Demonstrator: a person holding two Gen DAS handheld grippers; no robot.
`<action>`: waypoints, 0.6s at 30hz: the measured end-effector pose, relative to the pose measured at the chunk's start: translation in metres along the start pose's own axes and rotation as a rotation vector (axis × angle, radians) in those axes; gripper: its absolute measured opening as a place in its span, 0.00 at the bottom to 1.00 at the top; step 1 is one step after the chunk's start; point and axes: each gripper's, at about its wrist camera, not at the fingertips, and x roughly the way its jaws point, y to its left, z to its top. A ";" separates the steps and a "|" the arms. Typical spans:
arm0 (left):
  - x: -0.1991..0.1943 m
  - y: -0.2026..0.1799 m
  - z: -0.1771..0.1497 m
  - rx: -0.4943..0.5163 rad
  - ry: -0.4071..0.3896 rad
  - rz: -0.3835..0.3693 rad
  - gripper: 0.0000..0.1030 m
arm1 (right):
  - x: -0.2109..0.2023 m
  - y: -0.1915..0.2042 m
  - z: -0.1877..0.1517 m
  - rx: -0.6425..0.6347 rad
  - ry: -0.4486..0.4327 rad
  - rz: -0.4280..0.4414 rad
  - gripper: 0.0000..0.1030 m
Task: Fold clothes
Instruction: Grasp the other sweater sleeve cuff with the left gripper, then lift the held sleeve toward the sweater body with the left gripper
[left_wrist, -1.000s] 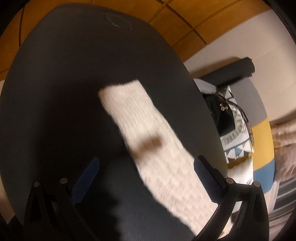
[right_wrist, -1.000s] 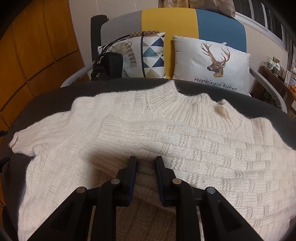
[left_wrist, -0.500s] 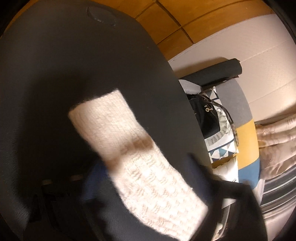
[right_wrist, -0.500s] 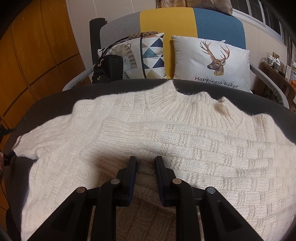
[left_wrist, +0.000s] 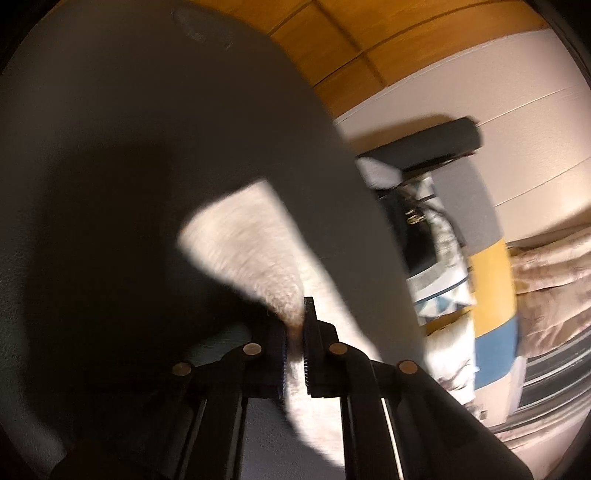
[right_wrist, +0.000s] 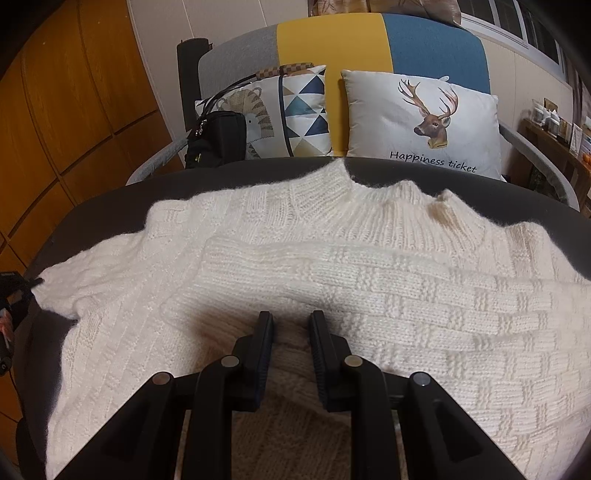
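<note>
On the dark table (right_wrist: 92, 221), we clamp the left gripper (left_wrist: 294, 332) on the sweater's sleeve (left_wrist: 251, 243), stretching away leftwards, while the right gripper (right_wrist: 291, 332) pinches the sweater (right_wrist: 369, 277) body.

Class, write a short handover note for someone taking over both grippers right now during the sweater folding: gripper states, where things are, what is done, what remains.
Left gripper: shut on the end of the sweater's sleeve, over the dark table.
Right gripper: closed on a fold of the sweater near its middle.
Sweater: lies on the table with its collar toward the sofa. The other sleeve already lies folded across the chest.
Done: one sleeve in, both grips taken.
Left: probably bring the held sleeve across the body, then fold the body.
</note>
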 end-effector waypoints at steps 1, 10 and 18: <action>-0.006 -0.013 -0.002 0.026 -0.012 -0.026 0.06 | 0.000 -0.001 0.001 0.007 0.003 0.008 0.20; -0.051 -0.193 -0.062 0.387 -0.002 -0.323 0.06 | -0.046 -0.041 0.001 0.221 0.001 0.115 0.21; -0.050 -0.314 -0.205 0.692 0.160 -0.493 0.06 | -0.092 -0.103 -0.039 0.463 -0.012 0.185 0.22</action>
